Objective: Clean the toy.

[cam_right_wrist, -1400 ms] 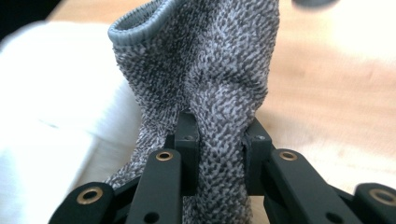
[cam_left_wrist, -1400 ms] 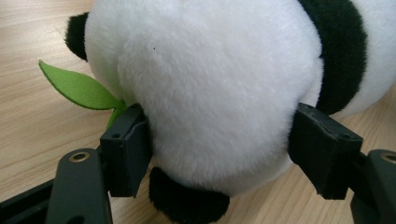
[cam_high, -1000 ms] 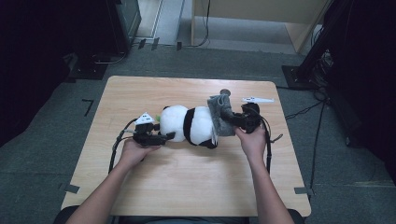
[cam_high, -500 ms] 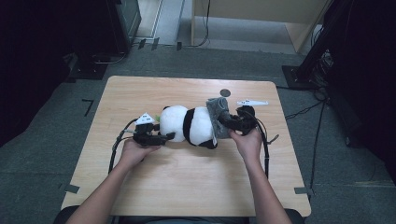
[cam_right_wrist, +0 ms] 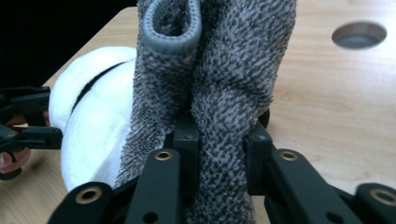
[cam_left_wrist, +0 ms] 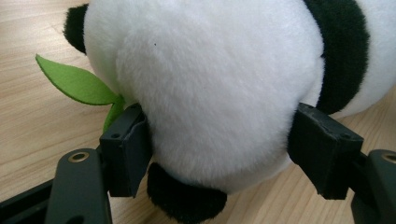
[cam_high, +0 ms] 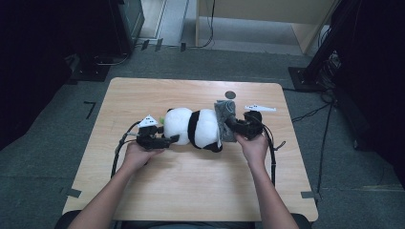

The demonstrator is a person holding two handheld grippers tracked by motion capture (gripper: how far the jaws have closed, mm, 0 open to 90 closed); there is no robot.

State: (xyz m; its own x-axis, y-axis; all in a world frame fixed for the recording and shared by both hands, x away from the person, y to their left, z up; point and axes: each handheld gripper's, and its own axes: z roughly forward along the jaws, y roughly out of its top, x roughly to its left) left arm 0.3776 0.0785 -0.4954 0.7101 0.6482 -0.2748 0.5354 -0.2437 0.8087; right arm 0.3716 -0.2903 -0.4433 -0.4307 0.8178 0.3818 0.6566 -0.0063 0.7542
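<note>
A: Where is the panda plush point(cam_high: 193, 128) found, and how is it laid?

B: It is seen at the centre of the high view, on the wooden surface point(cam_high: 191, 186), with its long axis run left to right across the frame. A grey knitted sock point(cam_high: 224, 119) is draped at its right end.

A: Which hand-held gripper is placed nearer the sock?

B: The right hand-held gripper point(cam_high: 235, 127) is set directly against it, from the right of the frame; the toy lies leftward from there. Its jaws have just been closing, and a fold of the sock point(cam_right_wrist: 219, 121) is pinched tightly between them.

A: And the left hand-held gripper point(cam_high: 167, 140)?

B: It is held at the plush's left end. Its jaws are spread wide, and the white furry body point(cam_left_wrist: 210, 93) is clamped between the pads point(cam_left_wrist: 128, 154), beside a green felt leaf point(cam_left_wrist: 74, 84).
</note>
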